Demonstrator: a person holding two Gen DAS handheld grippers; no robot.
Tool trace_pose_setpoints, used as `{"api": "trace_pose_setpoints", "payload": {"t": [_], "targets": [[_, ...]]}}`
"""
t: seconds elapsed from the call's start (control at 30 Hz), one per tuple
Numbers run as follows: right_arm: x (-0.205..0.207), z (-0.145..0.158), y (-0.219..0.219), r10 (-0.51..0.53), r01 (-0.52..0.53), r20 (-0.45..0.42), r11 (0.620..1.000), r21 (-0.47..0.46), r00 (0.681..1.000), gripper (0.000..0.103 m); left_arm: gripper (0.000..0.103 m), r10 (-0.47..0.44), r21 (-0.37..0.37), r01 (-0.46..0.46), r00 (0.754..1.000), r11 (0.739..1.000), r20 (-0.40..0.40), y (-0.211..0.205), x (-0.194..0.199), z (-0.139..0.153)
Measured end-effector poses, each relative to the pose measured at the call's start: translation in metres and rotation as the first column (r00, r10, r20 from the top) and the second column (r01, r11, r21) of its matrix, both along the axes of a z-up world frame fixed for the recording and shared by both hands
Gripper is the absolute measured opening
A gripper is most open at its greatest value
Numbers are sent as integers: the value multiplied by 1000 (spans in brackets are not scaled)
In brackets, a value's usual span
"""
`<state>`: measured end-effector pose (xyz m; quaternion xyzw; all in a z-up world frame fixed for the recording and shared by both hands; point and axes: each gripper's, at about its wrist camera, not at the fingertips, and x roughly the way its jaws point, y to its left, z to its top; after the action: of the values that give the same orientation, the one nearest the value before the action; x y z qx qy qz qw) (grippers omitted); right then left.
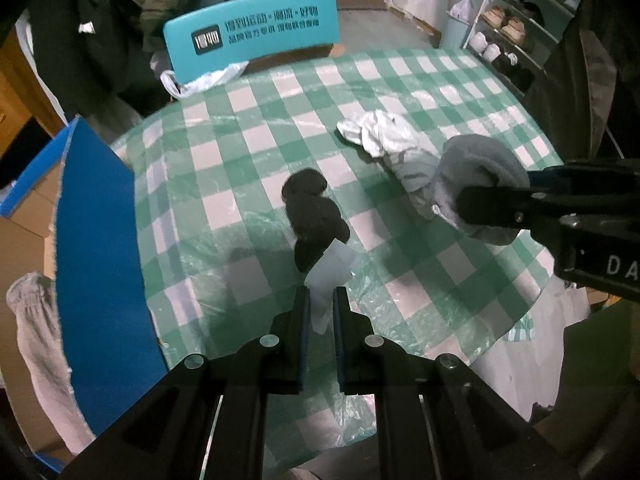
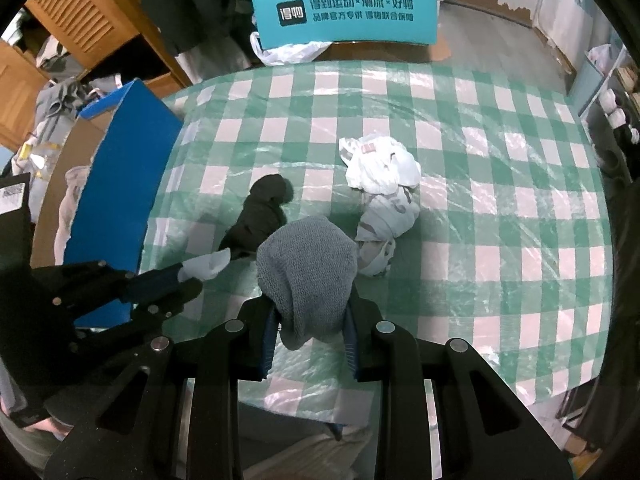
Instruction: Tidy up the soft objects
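Note:
My left gripper (image 1: pixel 321 300) is shut on the white end of a black sock (image 1: pixel 314 216) that lies on the checkered table (image 1: pixel 248 152); the same gripper (image 2: pixel 188 274) and sock (image 2: pixel 262 210) show in the right wrist view. My right gripper (image 2: pixel 310 322) is shut on a rolled grey sock (image 2: pixel 306 272) and holds it just above the table; it also shows in the left wrist view (image 1: pixel 478 184). A pile of white socks (image 2: pixel 382 184) lies beyond it, also visible in the left wrist view (image 1: pixel 384 138).
A blue cardboard box (image 1: pixel 100 264) stands at the table's left edge, with a grey garment (image 1: pixel 36 344) hanging by it. A teal chair back (image 2: pixel 346 12) and a plastic bag (image 2: pixel 288 52) sit behind the table. Shoe shelves (image 1: pixel 516 28) stand at right.

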<state>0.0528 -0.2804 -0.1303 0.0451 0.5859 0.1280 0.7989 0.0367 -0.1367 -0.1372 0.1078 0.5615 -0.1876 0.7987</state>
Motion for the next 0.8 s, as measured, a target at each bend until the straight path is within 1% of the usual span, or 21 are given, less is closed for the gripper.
{"api": "trace_pose_setpoints", "payload": {"t": [0.17, 0.33, 0.53, 0.8], "targets": [[-4, 14, 2, 6, -6, 31, 1000, 2, 999, 26, 11, 6, -5, -6, 999, 1000, 54, 3, -2, 23], [-8, 27, 6, 17, -17, 63, 1000, 1, 998, 26, 11, 23, -1, -23, 995, 1000, 95, 8, -3, 40], [-9, 44, 11, 28, -29, 103, 1000, 7, 994, 26, 11, 48, 0, -48, 990, 999, 133, 17, -3, 56], [-10, 63, 26, 62, -63, 145, 998, 5, 988, 26, 11, 74, 9, -77, 982, 997, 173, 28, -2, 71]]}}
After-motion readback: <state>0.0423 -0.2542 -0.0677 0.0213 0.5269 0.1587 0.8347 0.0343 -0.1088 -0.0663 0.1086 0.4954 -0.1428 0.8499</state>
